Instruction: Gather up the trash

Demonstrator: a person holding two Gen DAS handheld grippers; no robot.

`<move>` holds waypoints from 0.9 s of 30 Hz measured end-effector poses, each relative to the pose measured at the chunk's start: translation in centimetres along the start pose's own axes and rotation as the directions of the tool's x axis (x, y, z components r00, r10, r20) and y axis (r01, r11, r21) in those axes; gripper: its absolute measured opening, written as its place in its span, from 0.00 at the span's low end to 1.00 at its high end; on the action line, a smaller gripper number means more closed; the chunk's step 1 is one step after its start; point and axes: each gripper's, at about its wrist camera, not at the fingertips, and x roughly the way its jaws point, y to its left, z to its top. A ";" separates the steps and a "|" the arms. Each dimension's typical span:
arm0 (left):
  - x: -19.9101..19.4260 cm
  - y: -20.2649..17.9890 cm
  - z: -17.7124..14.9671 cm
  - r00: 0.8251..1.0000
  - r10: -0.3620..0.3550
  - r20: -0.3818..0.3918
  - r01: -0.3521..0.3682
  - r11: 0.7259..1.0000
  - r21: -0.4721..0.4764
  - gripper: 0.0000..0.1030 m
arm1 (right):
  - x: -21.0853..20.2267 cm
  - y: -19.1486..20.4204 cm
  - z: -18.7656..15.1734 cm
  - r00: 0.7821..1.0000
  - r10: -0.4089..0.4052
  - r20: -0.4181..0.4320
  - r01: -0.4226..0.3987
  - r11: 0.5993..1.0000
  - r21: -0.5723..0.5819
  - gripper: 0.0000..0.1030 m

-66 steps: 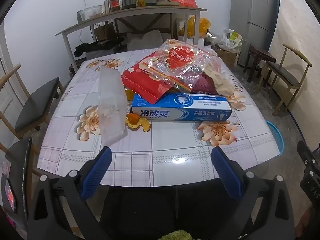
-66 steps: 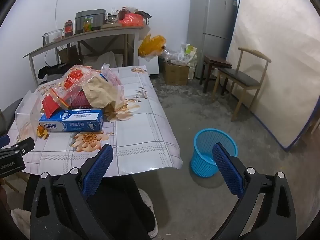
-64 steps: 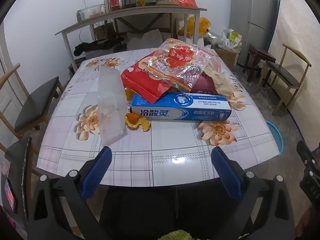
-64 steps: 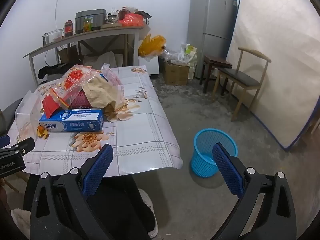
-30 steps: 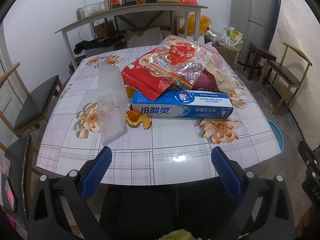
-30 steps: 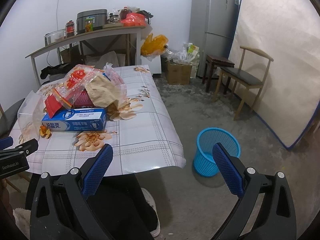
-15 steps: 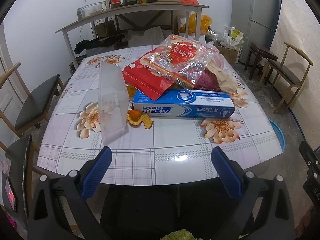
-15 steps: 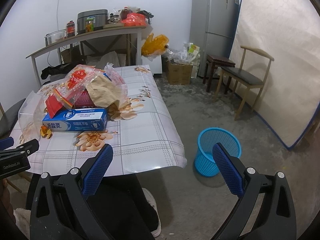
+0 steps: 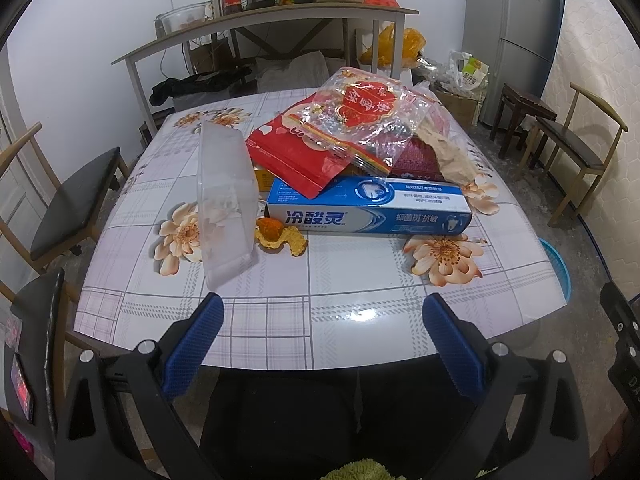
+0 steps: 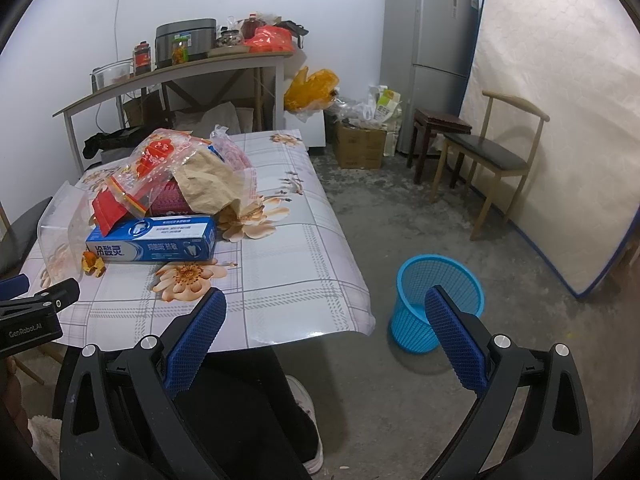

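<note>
From the left wrist, the left gripper (image 9: 320,344) hangs spread and empty short of the toothpaste box (image 9: 370,210), wrappers heaped just behind it. From the right wrist, the right gripper (image 10: 326,330) gapes empty too, the blue basket (image 10: 436,302) on the floor well right of that box. Nothing looks collected yet; I'd reach for the box first.

Surface (image 9: 280,312): white, lilac plaid, peach flowers. Toothpaste box (image 9: 368,210): blue and white. Pouch (image 9: 296,156): red. Peel (image 9: 280,234): orange. Basket (image 10: 438,300): blue mesh (lower right). Tool pads (image 9: 192,344): blue.
</note>
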 end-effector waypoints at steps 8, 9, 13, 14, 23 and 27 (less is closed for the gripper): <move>0.0 0.1 -0.1 1.000 0.002 -0.001 -0.002 1.000 0.001 0.95 | 0.0 0.0 0.0 1.000 0.001 0.000 -0.001 1.000 0.002 0.93; 0.0 0.1 0.0 1.000 0.001 -0.002 -0.001 1.000 0.000 0.95 | 0.0 0.0 0.0 1.000 0.001 -0.001 -0.001 1.000 0.002 0.93; 0.1 0.2 -0.1 1.000 0.002 -0.006 -0.002 1.000 -0.001 0.95 | -0.2 0.0 0.1 1.000 0.002 -0.002 -0.002 1.000 0.002 0.93; 0.1 0.4 -0.1 1.000 0.003 -0.008 -0.003 1.000 -0.003 0.95 | -0.2 0.1 0.1 1.000 0.003 -0.002 -0.003 1.000 0.002 0.93; 0.2 0.5 -0.2 1.000 0.008 -0.010 -0.008 1.000 -0.004 0.95 | 0.3 0.9 0.0 1.000 0.006 -0.004 -0.006 1.000 0.003 0.93; 0.3 0.5 -0.2 1.000 0.008 -0.011 -0.008 1.000 -0.005 0.95 | 0.3 0.8 0.0 1.000 0.007 -0.004 -0.007 1.000 0.004 0.93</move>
